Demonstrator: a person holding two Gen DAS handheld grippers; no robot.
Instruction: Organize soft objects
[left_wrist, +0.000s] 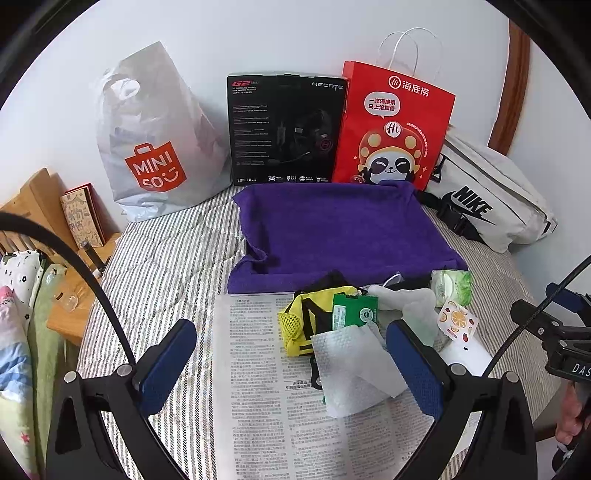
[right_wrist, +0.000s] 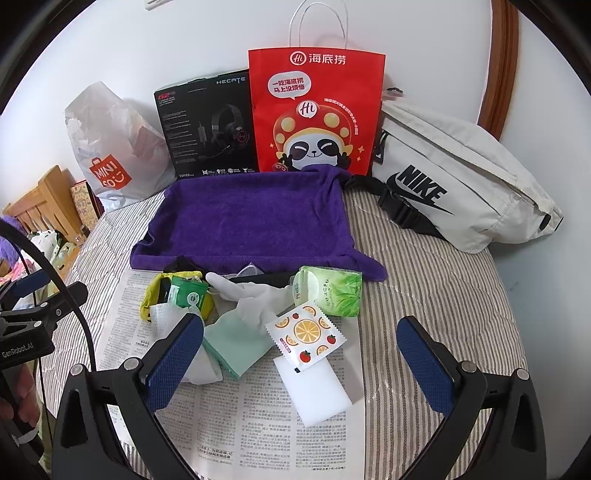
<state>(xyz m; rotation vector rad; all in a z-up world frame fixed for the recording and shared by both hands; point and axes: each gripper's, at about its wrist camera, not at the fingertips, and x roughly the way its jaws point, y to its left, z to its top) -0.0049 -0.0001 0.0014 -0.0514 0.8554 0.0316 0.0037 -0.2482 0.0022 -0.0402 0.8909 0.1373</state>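
The purple towel-lined tray (right_wrist: 255, 218) is sitting empty; soft items, including a white glove (right_wrist: 251, 299) and yellow mesh pouch (left_wrist: 299, 321), are lying on newspaper (left_wrist: 266, 406) just before it. Both the left gripper (left_wrist: 291, 369) and right gripper (right_wrist: 299, 362) are hovering released.

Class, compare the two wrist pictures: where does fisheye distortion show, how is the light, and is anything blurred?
Left wrist view: the striped bedding curves toward the black circular border; light is soft and even, shadows faint; the newspaper print stays fairly sharp. Right wrist view: the same bowing bends the wooden trim; the red bag is bright without glare.
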